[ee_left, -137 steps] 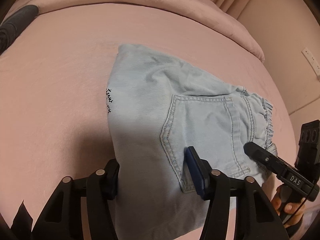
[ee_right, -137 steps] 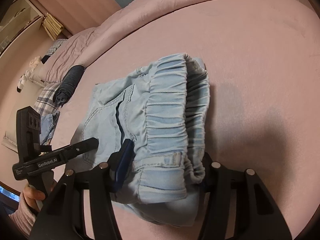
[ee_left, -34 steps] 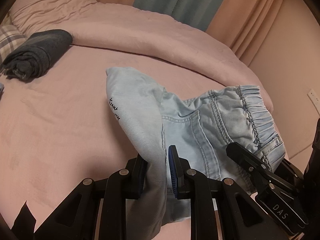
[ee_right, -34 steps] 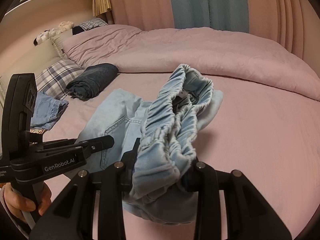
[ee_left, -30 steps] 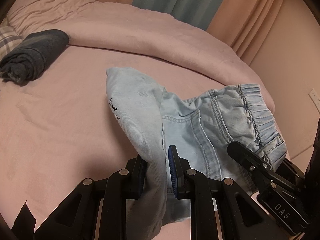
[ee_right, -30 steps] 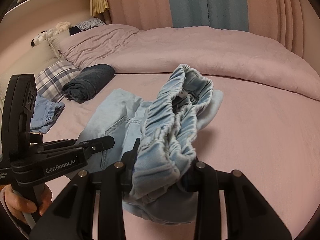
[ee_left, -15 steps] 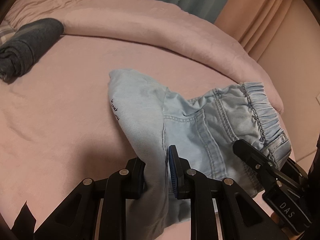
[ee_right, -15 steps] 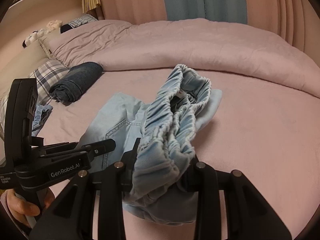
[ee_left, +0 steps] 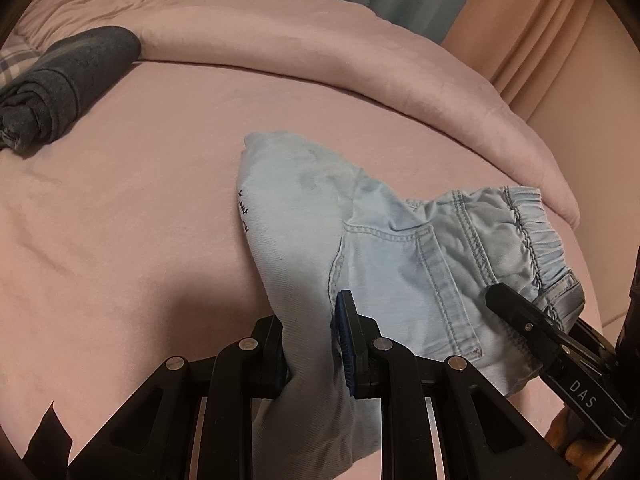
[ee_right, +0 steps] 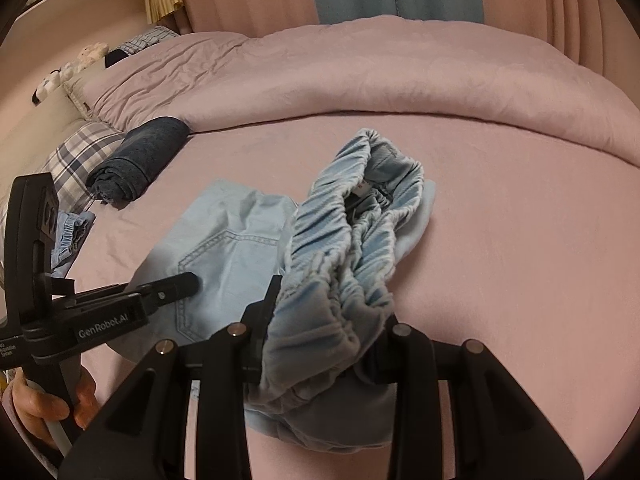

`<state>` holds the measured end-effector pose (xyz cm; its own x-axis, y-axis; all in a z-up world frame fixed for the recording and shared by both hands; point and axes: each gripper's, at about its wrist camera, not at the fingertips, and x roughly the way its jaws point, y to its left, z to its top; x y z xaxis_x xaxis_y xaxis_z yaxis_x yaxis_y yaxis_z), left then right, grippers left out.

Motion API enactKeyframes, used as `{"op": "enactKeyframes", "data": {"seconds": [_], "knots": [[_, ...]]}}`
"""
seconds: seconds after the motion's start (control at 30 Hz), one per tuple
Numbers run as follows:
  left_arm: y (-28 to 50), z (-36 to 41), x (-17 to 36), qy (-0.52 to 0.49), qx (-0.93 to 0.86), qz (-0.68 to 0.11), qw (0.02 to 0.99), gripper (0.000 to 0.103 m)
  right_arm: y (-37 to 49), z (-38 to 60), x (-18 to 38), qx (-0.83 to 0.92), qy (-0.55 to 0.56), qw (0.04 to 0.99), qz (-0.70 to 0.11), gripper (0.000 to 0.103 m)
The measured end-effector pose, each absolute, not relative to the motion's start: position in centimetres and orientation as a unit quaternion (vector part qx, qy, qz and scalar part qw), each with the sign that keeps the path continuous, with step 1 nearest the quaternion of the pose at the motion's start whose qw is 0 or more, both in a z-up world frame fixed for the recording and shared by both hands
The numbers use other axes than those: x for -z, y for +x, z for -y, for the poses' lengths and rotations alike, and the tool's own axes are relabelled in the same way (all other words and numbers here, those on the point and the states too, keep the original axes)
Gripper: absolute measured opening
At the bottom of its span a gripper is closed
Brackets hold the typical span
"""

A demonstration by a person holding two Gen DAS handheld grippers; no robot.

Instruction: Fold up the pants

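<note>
- Far left on the pink bed [ee_left: 132,208] lies a dark rolled garment [ee_left: 60,88], well apart from everything else; from the right wrist view it rests against a plaid pillow [ee_right: 76,156], and a small bunch of blue cloth [ee_right: 70,236] lies at the bed's left edge.
- The left tongs [ee_left: 310,344] are closed down to a narrow gap on a folded edge of the light blue denim pants [ee_left: 400,248]; the fabric fills the space between the blue pads and hangs down below them.
- In the right wrist view the left tongs [ee_right: 188,278] reach in from the left, held by a hand [ee_right: 52,404], their tip over the pocket panel of the pants.
- From the left tongs, the pants run away and to the right: a plain folded leg part with small black lettering lies on the bed, then the back pocket, then the gathered elastic waistband at the right.
- The right tongs [ee_right: 324,316] grip the bunched waistband end of the pants [ee_right: 352,240], their jaws set moderately apart with thick gathered cloth packed between them; this end is lifted off the bed, and the waistband arches up and away from the jaws.
- From the left wrist view the right tongs [ee_left: 504,300] come in from the lower right and meet the waistband corner.
- A pink duvet [ee_right: 360,68] is heaped along the far side of the bed.
</note>
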<state>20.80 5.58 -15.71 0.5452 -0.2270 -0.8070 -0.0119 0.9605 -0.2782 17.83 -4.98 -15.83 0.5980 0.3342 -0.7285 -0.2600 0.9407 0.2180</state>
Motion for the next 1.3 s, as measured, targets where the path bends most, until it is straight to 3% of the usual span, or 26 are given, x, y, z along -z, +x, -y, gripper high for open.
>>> {"op": "enactKeyframes", "data": {"seconds": [1.1,1.23,1.3], "knots": [[22.0,-6.2,16.9,-0.128,0.062,-0.489,0.860,0.024,18.5,7.0,19.0,-0.155,0.081,0.875,-0.451,0.042],[21.9,-6.3,17.1,-0.127,0.055,-0.489,0.861,0.033,18.5,7.0,19.1,-0.155,0.080,0.874,-0.453,0.045],[21.9,-6.5,17.2,-0.126,0.049,-0.489,0.862,0.043,18.5,7.1,19.3,-0.154,0.081,0.874,-0.454,0.046]]}}
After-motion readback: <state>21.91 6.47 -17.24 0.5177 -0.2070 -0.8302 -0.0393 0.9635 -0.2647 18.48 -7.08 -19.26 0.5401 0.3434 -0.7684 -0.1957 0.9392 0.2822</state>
